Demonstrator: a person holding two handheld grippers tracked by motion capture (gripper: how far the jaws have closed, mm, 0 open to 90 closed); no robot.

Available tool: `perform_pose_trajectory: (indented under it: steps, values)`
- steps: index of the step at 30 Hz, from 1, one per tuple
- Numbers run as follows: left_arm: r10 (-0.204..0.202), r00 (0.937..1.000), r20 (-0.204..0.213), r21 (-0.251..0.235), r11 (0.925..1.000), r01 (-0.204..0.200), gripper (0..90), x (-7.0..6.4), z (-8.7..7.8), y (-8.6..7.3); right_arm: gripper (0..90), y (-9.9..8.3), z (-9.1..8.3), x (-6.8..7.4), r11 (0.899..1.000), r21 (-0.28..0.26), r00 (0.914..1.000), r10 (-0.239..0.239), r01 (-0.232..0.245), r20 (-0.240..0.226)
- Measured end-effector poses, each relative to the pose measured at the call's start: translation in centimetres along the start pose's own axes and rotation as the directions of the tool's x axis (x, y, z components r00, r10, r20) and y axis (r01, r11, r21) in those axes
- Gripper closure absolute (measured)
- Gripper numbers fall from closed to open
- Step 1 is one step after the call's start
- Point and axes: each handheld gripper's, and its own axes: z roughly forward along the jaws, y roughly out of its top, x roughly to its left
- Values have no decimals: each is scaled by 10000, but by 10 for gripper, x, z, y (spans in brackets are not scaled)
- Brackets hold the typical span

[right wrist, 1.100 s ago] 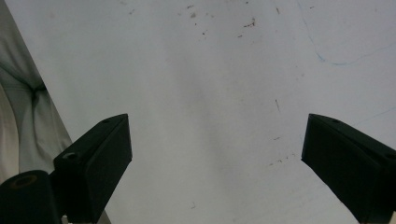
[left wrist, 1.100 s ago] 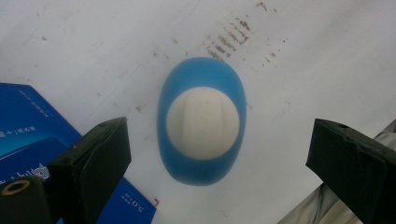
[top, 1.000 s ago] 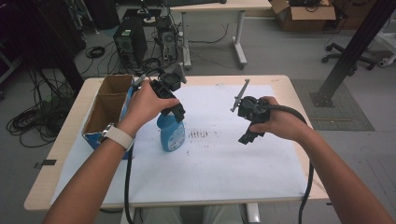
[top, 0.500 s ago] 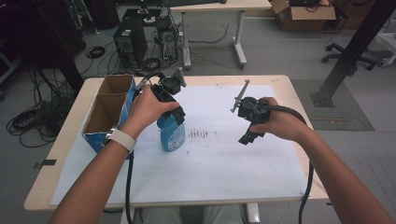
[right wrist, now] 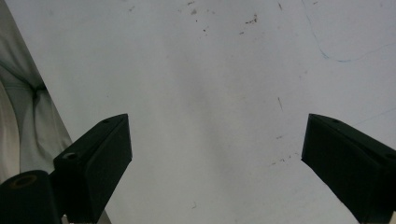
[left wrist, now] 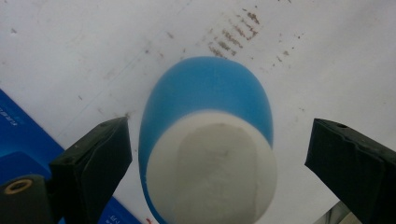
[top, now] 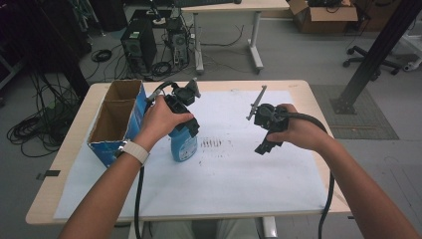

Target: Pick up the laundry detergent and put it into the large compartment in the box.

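A blue bottle (top: 183, 145) with a white cap stands upright on the white paper, just right of the cardboard box. My left gripper (top: 188, 124) hangs directly over it, pointing down. In the left gripper view the bottle's white cap (left wrist: 212, 172) sits between the wide-apart jaws of the left gripper (left wrist: 217, 161), touching neither, so that gripper is open. My right gripper (top: 263, 145) is held above the paper to the right. In the right gripper view the right gripper (right wrist: 217, 158) is open over bare paper, with nothing between its jaws.
An open cardboard box (top: 115, 119) with blue sides stands at the table's left. White paper (top: 239, 179) covers most of the wooden table (top: 318, 97), with dark smudges (top: 213, 143) beside the bottle. Cables trail from both grippers off the near edge.
My left gripper has shifted slightly over the bottle. The right gripper and the bottle have stayed where they were.
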Motion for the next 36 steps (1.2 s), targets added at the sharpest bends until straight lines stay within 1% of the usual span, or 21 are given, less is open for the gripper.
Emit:
perform_pose_trajectory:
  steps: [6, 12, 15, 22, 24, 36]
  values:
    - [-48, 10000, -12, 32, 10000, 48, 78, 1, 5, 0, 85, -1, 0, 0, 10000, 22, 10000, 0, 0, -4]
    - [24, 10000, -21, 50, 10000, -24, 100, 2, 7, 0, 85, -1, 0, -1, 10000, 3, 10000, 6, -6, -18]
    - [-33, 10000, 1, 87, 10000, 33, 103, 2, 8, 0, 85, -1, 0, -1, 10000, 2, 10000, 10, -10, -18]
    - [-123, 9999, 95, 48, 9999, 122, 136, 3, 8, 0, 85, -2, 0, -1, 10000, 11, 10000, 4, -4, -19]
    - [-114, 9999, 123, 79, 9999, 113, 160, 3, 8, 0, 85, -2, 1, -1, 10000, 31, 10000, 15, -15, -34]
    - [-146, 9999, 35, 161, 9998, 145, 209, 4, 9, 0, 85, -2, 1, -1, 10000, 4, 10000, 23, -23, -21]
